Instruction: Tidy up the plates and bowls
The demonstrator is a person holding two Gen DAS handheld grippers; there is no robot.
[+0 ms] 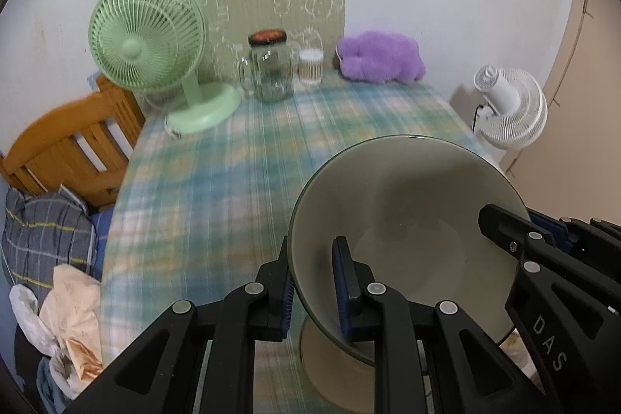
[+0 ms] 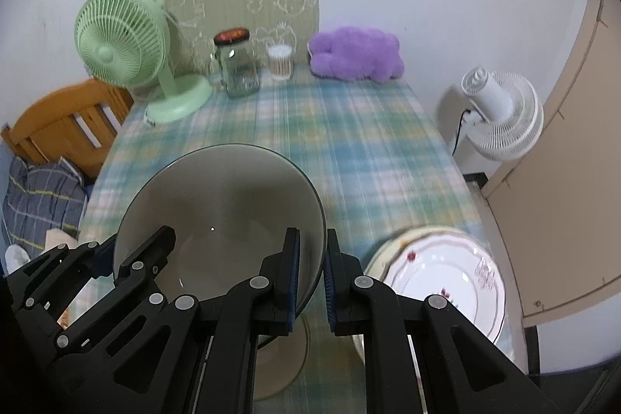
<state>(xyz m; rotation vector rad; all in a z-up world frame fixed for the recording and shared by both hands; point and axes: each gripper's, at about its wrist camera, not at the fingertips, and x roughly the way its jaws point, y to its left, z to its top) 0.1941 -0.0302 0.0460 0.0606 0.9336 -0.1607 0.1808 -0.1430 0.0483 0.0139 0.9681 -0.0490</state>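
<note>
"DAS" on right hand-held gripper [image 1: 500,231]

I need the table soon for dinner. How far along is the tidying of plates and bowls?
Nothing looks finished yet. In hand: the large grey-green ceramic bowl, tilted and apparently lifted above another dish, with the left gripper and right gripper each clamped over opposite sides of its rim. Left: the white floral plates lie on the plaid tablecloth and the bowl still needs placing.

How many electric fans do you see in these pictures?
2. A green table fan stands at the table's far left corner; a white fan stands off the table's right side. Others may be hidden.
</note>
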